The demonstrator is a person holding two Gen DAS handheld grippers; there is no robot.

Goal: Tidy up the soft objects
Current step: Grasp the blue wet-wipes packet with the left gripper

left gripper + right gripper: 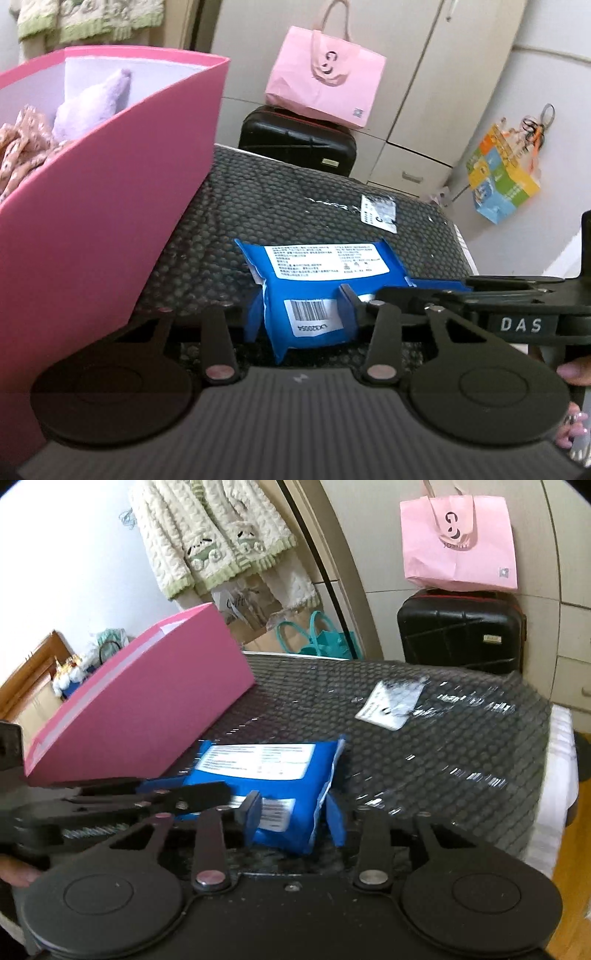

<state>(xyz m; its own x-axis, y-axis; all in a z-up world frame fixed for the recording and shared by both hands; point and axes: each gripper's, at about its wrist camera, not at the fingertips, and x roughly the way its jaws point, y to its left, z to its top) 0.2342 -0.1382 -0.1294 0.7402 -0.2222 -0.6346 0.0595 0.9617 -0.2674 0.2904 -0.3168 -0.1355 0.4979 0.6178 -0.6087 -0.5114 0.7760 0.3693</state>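
Note:
A soft blue packet (314, 291) with white labels and a barcode lies on the black bubble-wrap sheet (295, 206). My left gripper (301, 317) is shut on its near end, blue pads pressed on both sides. My right gripper (293, 812) is shut on the same packet (273, 775); its arm crosses in from the right in the left wrist view (480, 299). The pink box (110, 206) stands just left of the packet and holds a lilac plush (96, 103) and a floral cloth (22, 144). The box also shows in the right wrist view (147, 701).
A white label (378, 212) is stuck on the bubble-wrap sheet at the far right. Beyond the sheet stand a black suitcase (295, 142) with a pink tote bag (325, 77) on top, and cabinets. A colourful bag (502, 177) hangs at right. Fleece garments (214, 539) hang behind the box.

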